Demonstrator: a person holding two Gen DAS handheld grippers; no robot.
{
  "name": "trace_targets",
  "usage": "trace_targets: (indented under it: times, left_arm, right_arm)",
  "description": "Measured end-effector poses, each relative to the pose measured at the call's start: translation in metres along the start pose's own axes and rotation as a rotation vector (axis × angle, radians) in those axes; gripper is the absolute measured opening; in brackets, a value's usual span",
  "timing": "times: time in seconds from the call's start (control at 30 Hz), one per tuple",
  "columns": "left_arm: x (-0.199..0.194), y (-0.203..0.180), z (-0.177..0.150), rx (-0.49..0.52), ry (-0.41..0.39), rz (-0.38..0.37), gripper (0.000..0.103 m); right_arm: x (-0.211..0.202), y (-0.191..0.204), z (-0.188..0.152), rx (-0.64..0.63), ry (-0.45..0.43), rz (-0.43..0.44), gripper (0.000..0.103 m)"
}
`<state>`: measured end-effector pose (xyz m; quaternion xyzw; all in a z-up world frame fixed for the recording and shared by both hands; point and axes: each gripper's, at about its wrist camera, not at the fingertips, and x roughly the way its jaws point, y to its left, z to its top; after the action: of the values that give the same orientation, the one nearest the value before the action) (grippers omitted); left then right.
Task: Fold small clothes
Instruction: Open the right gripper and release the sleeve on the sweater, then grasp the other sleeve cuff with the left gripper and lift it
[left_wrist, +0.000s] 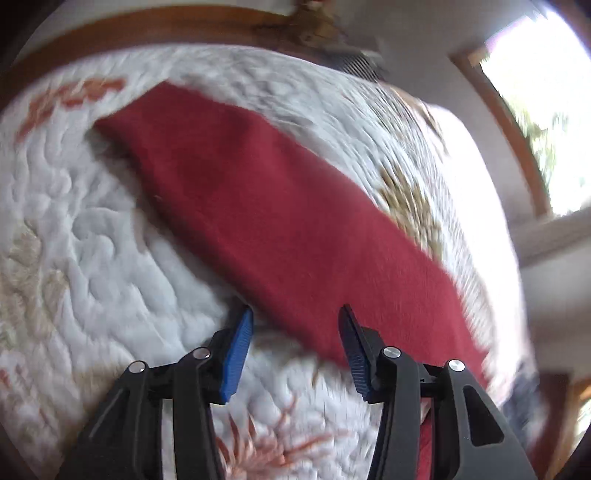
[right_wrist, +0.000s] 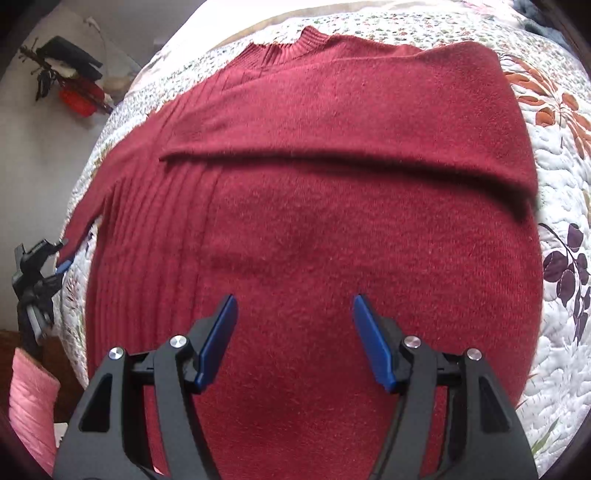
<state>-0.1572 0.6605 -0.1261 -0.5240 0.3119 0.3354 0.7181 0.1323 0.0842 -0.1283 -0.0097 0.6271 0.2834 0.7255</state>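
Observation:
A dark red knit sweater (right_wrist: 314, 206) lies flat on a quilted bedspread (right_wrist: 561, 206), collar at the far end. One sleeve is folded across the chest, the other sleeve (right_wrist: 107, 177) stretches out to the left. My right gripper (right_wrist: 293, 299) hovers open over the sweater's lower body, nothing between its blue pads. In the left wrist view, the outstretched sleeve (left_wrist: 280, 221) runs diagonally over the quilt (left_wrist: 92, 240). My left gripper (left_wrist: 295, 314) is open just above the sleeve's near edge. The left gripper (right_wrist: 55, 258) also shows in the right wrist view, beside the sleeve's cuff.
A pink cushion (right_wrist: 29, 402) sits at the lower left off the bed. Dark and red items (right_wrist: 74, 85) lie on the floor beyond the bed's far left. A wooden bed frame (left_wrist: 110, 33) and a window (left_wrist: 539, 122) border the quilt.

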Motion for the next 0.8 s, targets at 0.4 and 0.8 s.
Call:
trace_targets:
  times: [0.4,0.8]
  left_arm:
    - [0.014,0.014,0.046,-0.084,-0.073,-0.076,0.037]
    - [-0.008,-0.057,0.034,0.092,-0.094,-0.175,0.01]
  right_arm:
    - [-0.003,-0.011,-0.003,0.027,0.008,-0.073,0.065]
    - [-0.013,-0.019,-0.007,0.042,-0.011,-0.084,0.065]
